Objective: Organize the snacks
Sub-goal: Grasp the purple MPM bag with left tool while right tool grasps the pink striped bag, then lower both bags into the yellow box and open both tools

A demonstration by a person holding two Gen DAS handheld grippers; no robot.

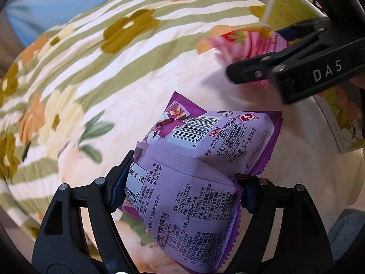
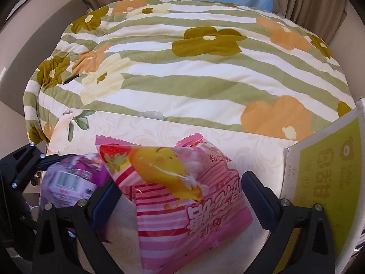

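Observation:
My left gripper (image 1: 182, 189) is shut on a purple snack bag (image 1: 194, 166), pinching its middle and holding it above the bed. The same bag shows at the left in the right wrist view (image 2: 68, 180). My right gripper (image 2: 182, 196) has a pink striped snack bag (image 2: 182, 196) between its fingers; the left pad touches it, the right pad stands slightly apart. In the left wrist view the right gripper (image 1: 296, 68) is at the upper right over the pink bag (image 1: 246, 43).
A quilt with green stripes and flowers (image 2: 182, 64) covers the bed, with a cream sheet (image 2: 159, 132) in front. A white and yellow-green box (image 2: 324, 182) stands at the right, and it also shows in the left wrist view (image 1: 287, 6).

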